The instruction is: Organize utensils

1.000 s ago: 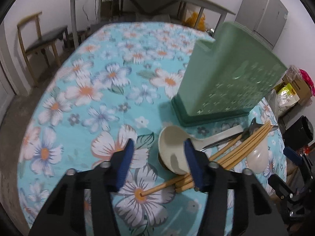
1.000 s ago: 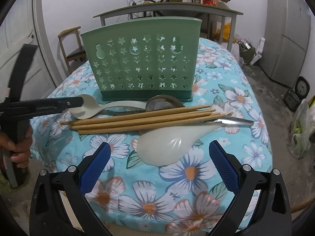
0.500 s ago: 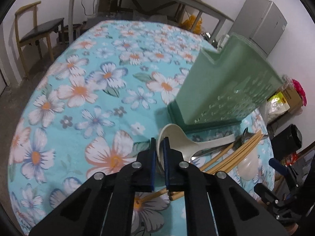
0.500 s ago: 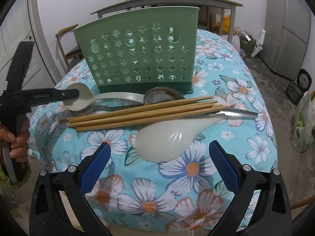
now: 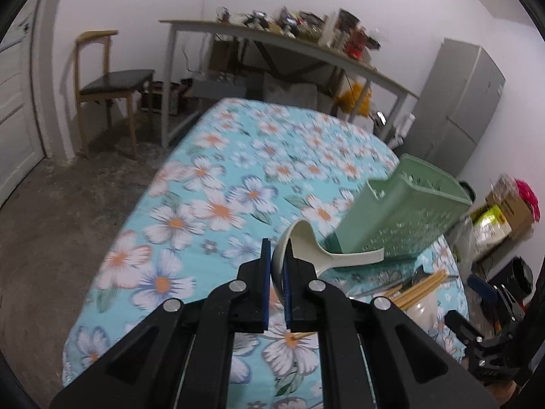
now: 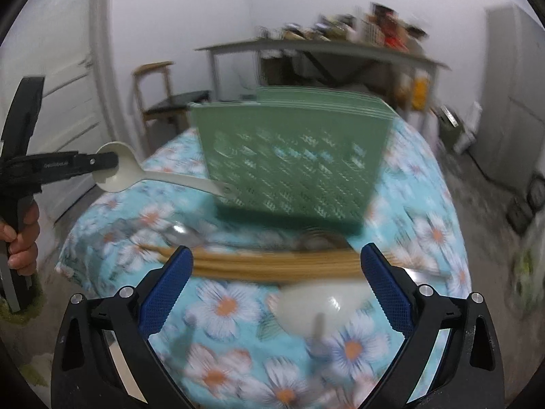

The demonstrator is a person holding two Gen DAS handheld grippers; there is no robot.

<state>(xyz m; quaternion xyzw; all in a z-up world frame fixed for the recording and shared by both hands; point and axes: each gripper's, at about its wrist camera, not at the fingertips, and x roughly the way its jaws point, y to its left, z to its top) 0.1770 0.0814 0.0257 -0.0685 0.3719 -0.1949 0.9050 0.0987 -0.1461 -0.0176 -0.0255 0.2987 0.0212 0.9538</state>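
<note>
My left gripper [image 5: 277,255] is shut on the bowl of a cream plastic ladle [image 5: 327,252] and holds it lifted above the table, handle pointing toward the green utensil holder [image 5: 408,218]. In the right wrist view the ladle [image 6: 136,175] hangs in the left gripper [image 6: 105,165] to the left of the green holder [image 6: 293,160]. My right gripper [image 6: 272,283] is open and empty above wooden chopsticks [image 6: 272,262], a white rice paddle [image 6: 320,303] and a metal spoon [image 6: 184,231] lying on the floral tablecloth [image 6: 221,306].
The round table's near edge falls off below the right gripper. A wooden chair [image 5: 109,85], a long grey table [image 5: 272,44] with clutter and a grey cabinet [image 5: 463,102] stand behind. Bags and boxes [image 5: 504,214] sit at the right.
My left gripper closed on the ladle's bowl and lifted it off the table. The right gripper rose and moved forward over the chopsticks, still open.
</note>
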